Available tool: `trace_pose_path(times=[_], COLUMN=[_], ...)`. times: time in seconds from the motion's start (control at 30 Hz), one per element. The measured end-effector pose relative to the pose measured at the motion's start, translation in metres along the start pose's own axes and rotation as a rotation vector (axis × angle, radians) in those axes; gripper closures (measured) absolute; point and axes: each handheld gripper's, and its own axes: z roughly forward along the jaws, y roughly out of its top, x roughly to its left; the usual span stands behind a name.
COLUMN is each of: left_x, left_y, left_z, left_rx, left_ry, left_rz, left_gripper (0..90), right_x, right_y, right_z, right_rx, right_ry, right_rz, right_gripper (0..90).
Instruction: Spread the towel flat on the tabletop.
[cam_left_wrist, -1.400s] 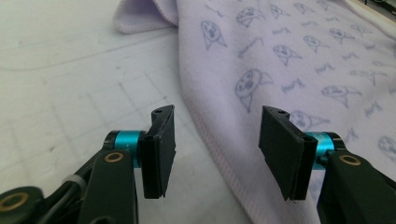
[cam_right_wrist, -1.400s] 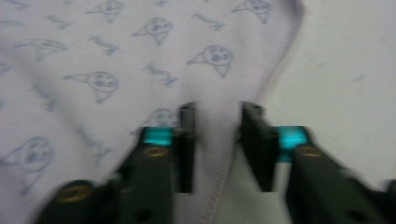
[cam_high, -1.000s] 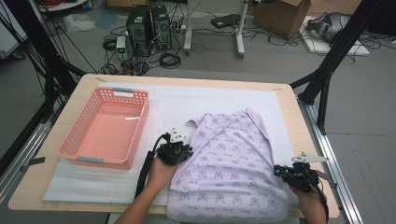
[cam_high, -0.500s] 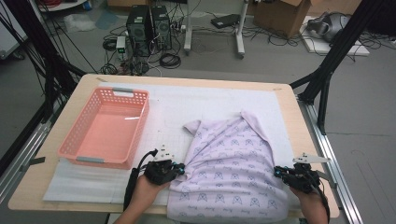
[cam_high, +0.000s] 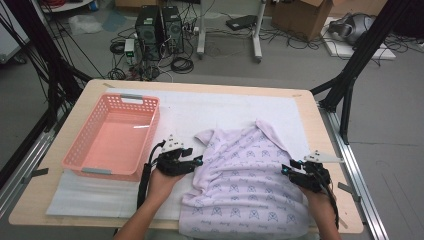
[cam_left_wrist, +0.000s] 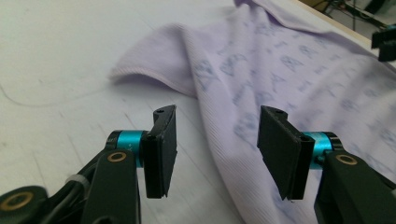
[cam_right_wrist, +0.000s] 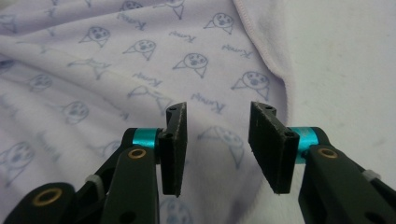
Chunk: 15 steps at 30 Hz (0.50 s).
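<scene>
A lilac printed shirt is lying crumpled toward the near right part of the worktop. The left gripper is hovering at its left edge, fingers wide apart, gripping nothing. The right gripper is hanging over the shirt's right edge, fingers likewise spread and empty.

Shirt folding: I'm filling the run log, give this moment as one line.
shirt: spread on table | left gripper: open at its left edge | right gripper: open at its right edge | basket: empty
</scene>
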Motion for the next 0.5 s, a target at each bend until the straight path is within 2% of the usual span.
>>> trace_pose_path(times=[0.1,0.13,0.2,0.23,0.27,0.3,0.33,0.37,0.4,0.43,0.47,0.5], left_x=[0.004,0.004,0.0,-0.003,-0.007,-0.011,-0.014,-0.018,-0.021,-0.022,-0.022,-0.024], left_y=[0.007,0.008,0.009,0.009,0.008,0.007,0.005,0.005,0.004,0.004,0.005,0.005], left_z=[0.015,0.02,0.031,0.035,0.039,0.042,0.045,0.045,0.045,0.044,0.043,0.041], left_rx=[0.027,0.049,0.082,0.102,0.112,0.126,0.141,0.143,0.144,0.152,0.164,0.174], left_ry=[0.026,0.026,0.016,0.009,0.002,-0.006,-0.014,0.013,0.04,0.053,0.033,0.04], left_rz=[-0.017,-0.021,-0.019,-0.01,0.002,0.018,0.027,0.064,0.094,0.119,0.106,0.102], left_gripper=[50.6,51.7,52.2,52.4,53.1,53.7,55.8,57.3,61.7,70.0,80.0,83.7], right_x=[-0.002,-0.001,0.001,0.0,0.001,0.0,0.0,0.0,-0.001,-0.002,-0.002,-0.002], right_y=[0.003,0.003,0.003,0.004,0.004,0.004,0.003,0.003,0.002,0.001,0.0,-0.001], right_z=[0.018,0.023,0.027,0.027,0.026,0.024,0.023,0.021,0.019,0.018,0.016,0.013], right_rx=[0.036,0.054,0.052,0.053,0.06,0.066,0.073,0.079,0.083,0.084,0.087,0.092], right_ry=[0.0,-0.003,-0.004,-0.007,-0.004,0.002,0.015,0.016,0.023,0.026,0.034,0.041], right_rz=[-0.005,-0.011,-0.023,-0.042,-0.056,-0.067,-0.07,-0.071,-0.067,-0.063,-0.058,-0.056], right_gripper=[55.4,55.3,57.4,60.2,66.2,76.3,80.8,84.8,85.9,86.3,86.5,86.5])
